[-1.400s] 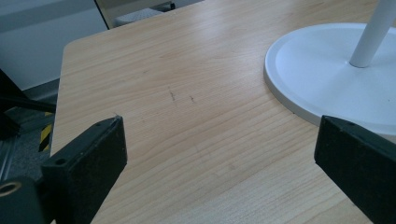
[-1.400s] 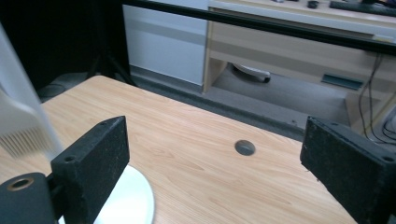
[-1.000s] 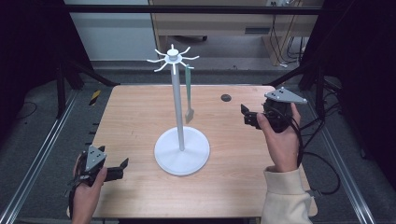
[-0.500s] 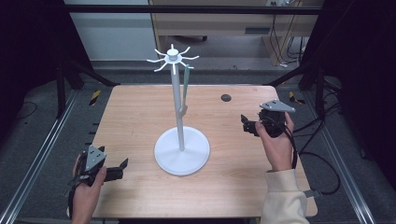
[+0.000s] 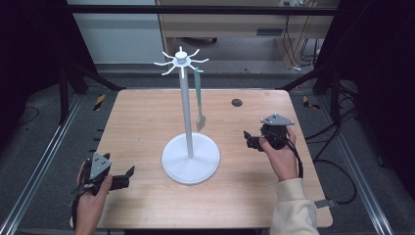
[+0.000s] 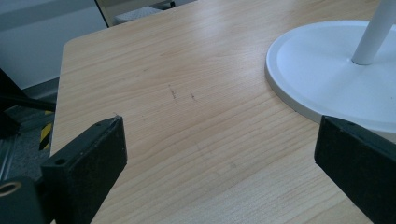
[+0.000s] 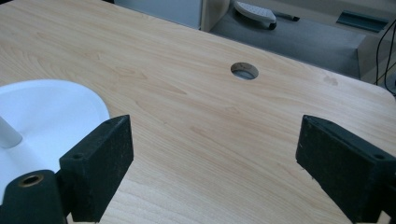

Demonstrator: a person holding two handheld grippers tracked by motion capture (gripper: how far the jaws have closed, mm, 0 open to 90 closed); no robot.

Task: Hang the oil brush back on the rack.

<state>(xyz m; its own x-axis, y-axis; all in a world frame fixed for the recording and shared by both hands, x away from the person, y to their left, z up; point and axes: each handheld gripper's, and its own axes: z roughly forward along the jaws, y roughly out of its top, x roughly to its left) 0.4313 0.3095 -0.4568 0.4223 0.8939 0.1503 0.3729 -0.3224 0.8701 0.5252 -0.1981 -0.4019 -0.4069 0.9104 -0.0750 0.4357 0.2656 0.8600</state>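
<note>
A white stand with a round base [image 5: 190, 159] and a tall pole stands mid-table, with a ring of hooks [image 5: 181, 61] at its top. A green spatula-like utensil [image 5: 198, 98] hangs from one hook on the right side. My left gripper [image 5: 128, 176] rests low near the front left of the table, open and empty, pointing at the base [image 6: 327, 74]; its jaws [image 6: 219, 140] stand wide apart. My right gripper [image 5: 247, 139] sits right of the base, also open and empty [image 7: 212, 135], with the base edge [image 7: 46, 112] at its left.
The wooden table [image 5: 147, 112] has a round cable hole [image 5: 237, 102] at the back right, also seen ahead of the right gripper as the hole [image 7: 244, 70]. Metal frame rails run along both table sides. A cabinet stands beyond the far edge.
My right gripper has drawn back toward the person and dropped lower, staying open. The left gripper and the stand have not moved.
</note>
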